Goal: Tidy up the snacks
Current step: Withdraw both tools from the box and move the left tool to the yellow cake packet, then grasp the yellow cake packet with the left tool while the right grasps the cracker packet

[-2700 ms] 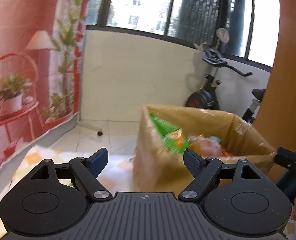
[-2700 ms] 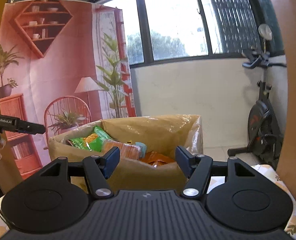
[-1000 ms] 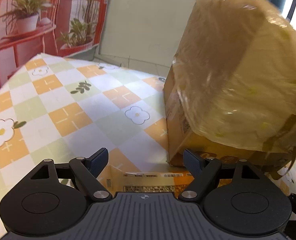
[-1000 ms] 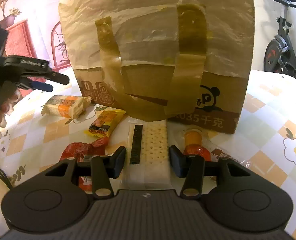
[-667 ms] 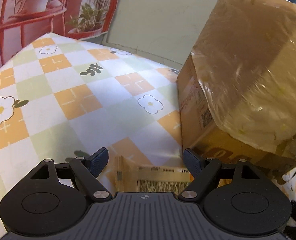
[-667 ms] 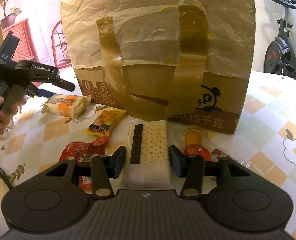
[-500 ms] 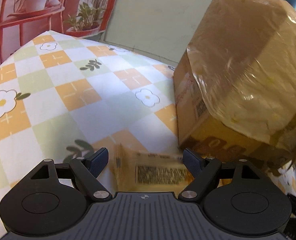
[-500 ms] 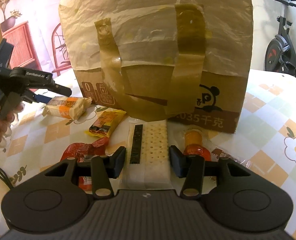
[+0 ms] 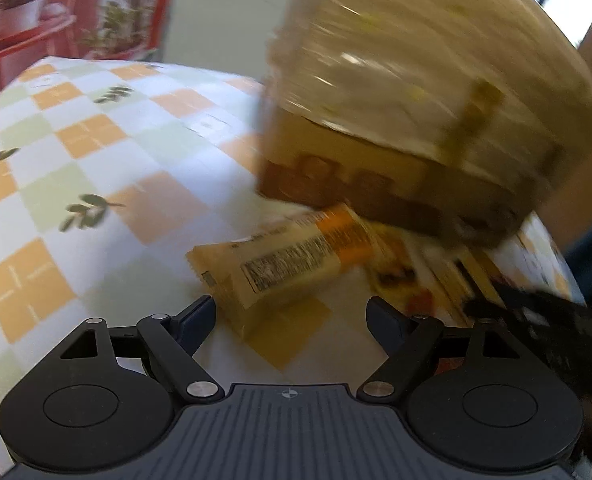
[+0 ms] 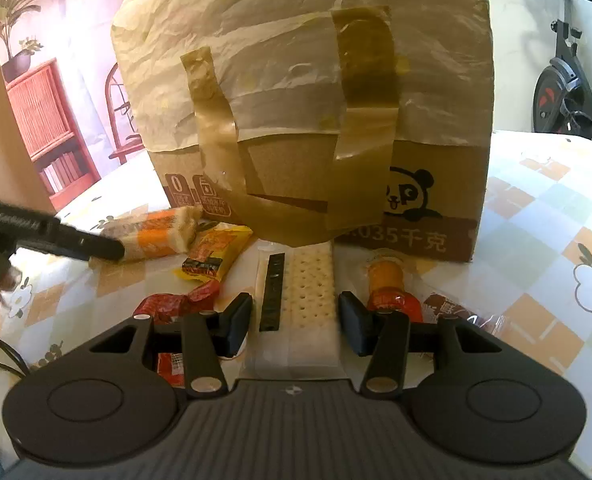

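Snacks lie scattered on the checked tablecloth (image 10: 535,216) at the foot of the tall cardboard box (image 10: 435,184), whose top I cannot see into. My right gripper (image 10: 296,320) straddles the clear cracker packet (image 10: 309,280), jaws narrowed beside it; whether the pads press it, I cannot tell. My left gripper (image 9: 292,316) hangs released just short of the orange-and-cream bar (image 9: 280,264), apparently lined up to take it, a blurred view.
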Motion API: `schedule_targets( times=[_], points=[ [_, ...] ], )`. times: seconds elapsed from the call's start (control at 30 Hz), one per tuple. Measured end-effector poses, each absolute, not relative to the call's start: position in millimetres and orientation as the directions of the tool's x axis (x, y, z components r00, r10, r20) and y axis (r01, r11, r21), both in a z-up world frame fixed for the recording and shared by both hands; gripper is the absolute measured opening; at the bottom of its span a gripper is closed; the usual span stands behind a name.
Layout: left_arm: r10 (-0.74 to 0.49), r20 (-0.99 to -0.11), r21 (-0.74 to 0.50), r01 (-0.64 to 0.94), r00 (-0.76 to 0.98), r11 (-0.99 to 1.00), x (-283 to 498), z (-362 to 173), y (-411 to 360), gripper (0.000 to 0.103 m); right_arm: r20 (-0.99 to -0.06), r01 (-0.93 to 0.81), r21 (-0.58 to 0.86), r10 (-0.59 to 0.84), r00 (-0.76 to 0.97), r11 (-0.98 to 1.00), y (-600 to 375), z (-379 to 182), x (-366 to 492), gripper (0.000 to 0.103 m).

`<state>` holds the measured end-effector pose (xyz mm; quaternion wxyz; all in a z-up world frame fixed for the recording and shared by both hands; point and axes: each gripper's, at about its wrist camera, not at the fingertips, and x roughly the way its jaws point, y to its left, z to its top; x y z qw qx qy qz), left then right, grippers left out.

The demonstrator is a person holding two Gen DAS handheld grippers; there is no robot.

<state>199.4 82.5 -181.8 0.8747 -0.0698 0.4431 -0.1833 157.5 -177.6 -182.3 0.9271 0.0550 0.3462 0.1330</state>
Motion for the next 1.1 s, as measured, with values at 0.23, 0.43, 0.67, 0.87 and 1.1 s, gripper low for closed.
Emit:
schedule_targets(
  times=[0.23,0.43,0.67,0.87,1.1],
  points=[
    [-0.328,-0.723,-0.105,0.373,0.608,0.922,191.6,-159.7,80.6,0.084,-0.624,-0.206,0.206,0.291,0.725,0.956,-180.0,-182.5,157.8,0.051],
    [-0.313,-0.768,-0.05,0.435,0.559,0.899,213.1,-170.1,60.7,0.084,-0.623,-0.206,0.209,0.292,0.725,0.956,-181.3,-182.3,157.0,0.051],
    [-0.271,-0.789,0.017,0.461,0.551,0.887,233.6,-179.9,40.6,0.084,-0.62,-0.204,0.215,0.295,0.727,0.955,-181.5,-181.6,156.5,0.051],
    [-0.268,-0.798,0.003,0.448,0.54,0.894,245.3,-184.9,43.0,0.085,-0.619,-0.205,0.221,0.3,0.726,0.953,-182.8,-181.9,156.4,0.051],
    [-0.239,-0.784,-0.027,0.352,0.574,0.936,225.6,-181.5,51.4,0.064,-0.617,-0.206,0.228,0.304,0.726,0.952,-185.2,-182.3,156.9,0.051]
  ],
)
